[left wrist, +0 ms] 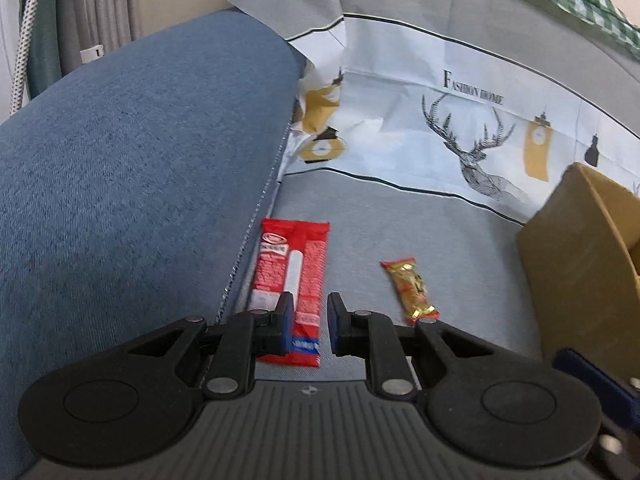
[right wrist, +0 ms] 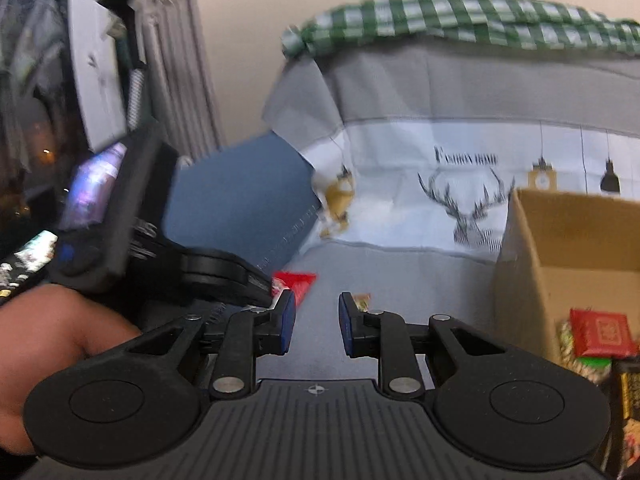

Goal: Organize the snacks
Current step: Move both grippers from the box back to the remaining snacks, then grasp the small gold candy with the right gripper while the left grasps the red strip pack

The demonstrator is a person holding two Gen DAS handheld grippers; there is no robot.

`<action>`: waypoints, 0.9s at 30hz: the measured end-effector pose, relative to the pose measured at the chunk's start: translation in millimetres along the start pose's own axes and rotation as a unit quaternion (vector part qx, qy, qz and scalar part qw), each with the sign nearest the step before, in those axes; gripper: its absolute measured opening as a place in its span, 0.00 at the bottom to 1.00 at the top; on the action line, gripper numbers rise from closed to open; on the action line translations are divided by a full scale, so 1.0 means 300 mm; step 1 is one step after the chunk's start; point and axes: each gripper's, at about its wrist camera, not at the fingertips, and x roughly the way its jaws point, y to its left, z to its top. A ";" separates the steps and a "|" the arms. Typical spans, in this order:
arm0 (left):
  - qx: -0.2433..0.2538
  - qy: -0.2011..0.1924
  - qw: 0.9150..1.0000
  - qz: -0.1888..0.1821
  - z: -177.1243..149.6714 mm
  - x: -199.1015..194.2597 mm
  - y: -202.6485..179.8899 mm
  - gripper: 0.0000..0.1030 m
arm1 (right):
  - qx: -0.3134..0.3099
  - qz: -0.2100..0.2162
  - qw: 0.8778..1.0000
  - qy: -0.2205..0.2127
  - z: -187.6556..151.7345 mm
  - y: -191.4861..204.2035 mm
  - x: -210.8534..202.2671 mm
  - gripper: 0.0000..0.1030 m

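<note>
A long red snack pack [left wrist: 290, 292] lies flat on the grey sofa seat [left wrist: 400, 232] beside the blue armrest. To its right lies a small gold and orange snack bar [left wrist: 410, 292]. My left gripper [left wrist: 310, 316] hovers over the near end of the red pack, jaws a narrow gap apart and holding nothing. My right gripper [right wrist: 317, 316] is open with only a small gap and is empty, and it points at the seat. Past it I see the red pack [right wrist: 296, 280] and the gold bar [right wrist: 362, 300]. A cardboard box [right wrist: 560, 248] on the right holds several snacks, among them a red packet [right wrist: 602, 332].
The blue armrest [left wrist: 140, 160] walls off the left side. A deer-print cloth [left wrist: 472, 152] covers the sofa back, with a green checked cloth [right wrist: 460, 20] on top. The box corner [left wrist: 580, 260] stands close on the right. A hand [right wrist: 60, 344] holds the left tool's black housing [right wrist: 216, 272].
</note>
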 end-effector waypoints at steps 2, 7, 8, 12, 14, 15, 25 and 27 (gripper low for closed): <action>-0.011 -0.007 1.000 0.006 0.008 0.005 0.011 0.19 | 0.008 -0.024 1.000 0.016 -0.002 -0.006 0.071 0.29; -0.029 -0.018 0.999 0.006 0.020 0.005 0.018 0.19 | 0.032 -0.065 0.997 0.036 -0.011 -0.034 0.237 0.39; -0.030 -0.020 0.999 0.006 0.022 0.007 0.016 0.20 | 0.034 -0.074 0.996 0.038 -0.010 -0.038 0.275 0.41; -0.043 -0.026 0.999 0.000 0.029 0.009 0.019 0.22 | 0.028 -0.093 0.994 0.052 -0.016 -0.044 0.404 0.50; -0.041 -0.029 0.999 -0.001 0.029 0.010 0.019 0.23 | 0.025 -0.094 0.993 0.066 -0.027 -0.048 0.468 0.52; -0.038 -0.029 0.999 0.000 0.030 0.012 0.016 0.24 | 0.024 -0.093 0.993 0.073 -0.034 -0.051 0.490 0.52; 0.011 -0.021 1.000 0.012 0.030 0.068 -0.044 0.48 | 0.020 -0.103 0.991 0.078 -0.053 -0.070 0.494 0.22; 0.048 -0.016 0.998 0.030 0.020 0.088 -0.082 0.58 | 0.028 -0.113 0.990 0.079 -0.055 -0.087 0.465 0.22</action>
